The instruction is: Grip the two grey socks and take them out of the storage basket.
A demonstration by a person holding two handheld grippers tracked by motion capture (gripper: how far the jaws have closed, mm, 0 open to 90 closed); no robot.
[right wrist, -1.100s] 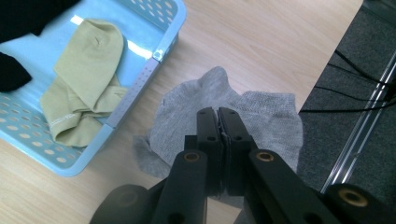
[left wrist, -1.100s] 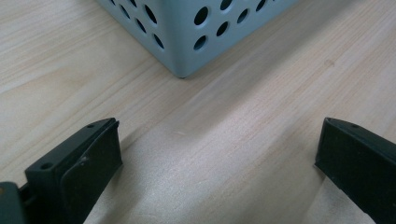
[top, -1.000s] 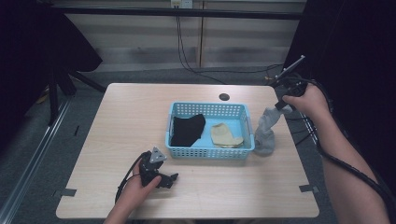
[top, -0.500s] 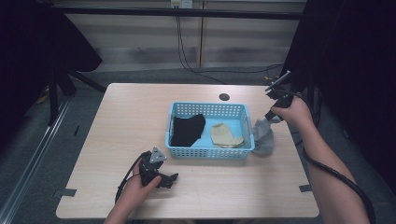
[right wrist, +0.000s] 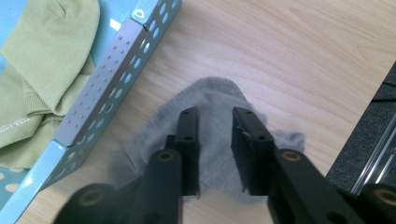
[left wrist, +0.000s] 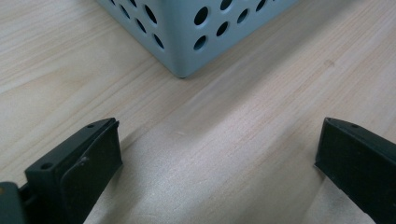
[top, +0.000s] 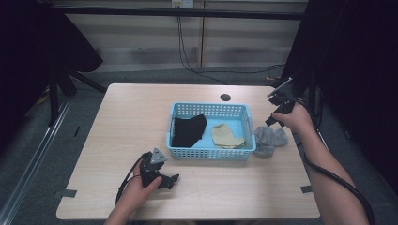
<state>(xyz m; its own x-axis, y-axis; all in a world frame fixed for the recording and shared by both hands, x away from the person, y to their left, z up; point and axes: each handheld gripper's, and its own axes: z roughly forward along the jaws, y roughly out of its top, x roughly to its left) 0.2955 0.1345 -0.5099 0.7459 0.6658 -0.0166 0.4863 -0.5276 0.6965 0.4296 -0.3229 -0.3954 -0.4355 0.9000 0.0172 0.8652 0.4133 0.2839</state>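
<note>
A grey sock (top: 270, 139) (right wrist: 215, 98) lies crumpled on the table, right of the blue perforated basket (top: 211, 153) (right wrist: 107, 70). My right gripper (top: 272, 121) (right wrist: 215, 116) points down over it. Its jaws have just been opening and now stand a little apart above the sock, which shows in the gap with no pad pressing on it. In the basket lie a black sock (top: 189, 130) and a yellow-green sock (top: 225, 136) (right wrist: 42, 60). My left gripper (top: 171, 180) (left wrist: 219, 154) rests on the table before the basket's front left corner (left wrist: 219, 28), jaws wide and bare.
A dark round hole (top: 225, 97) sits in the tabletop behind the basket. The table's right edge (right wrist: 369, 107) runs close to the grey sock, with dark floor beyond it. Bare wood spreads left of the basket and along the front.
The right hand has come down beside the basket. The grey sock, which hung from the gripper, now lies in a heap on the table and the jaws have parted. The left hand stayed still.
</note>
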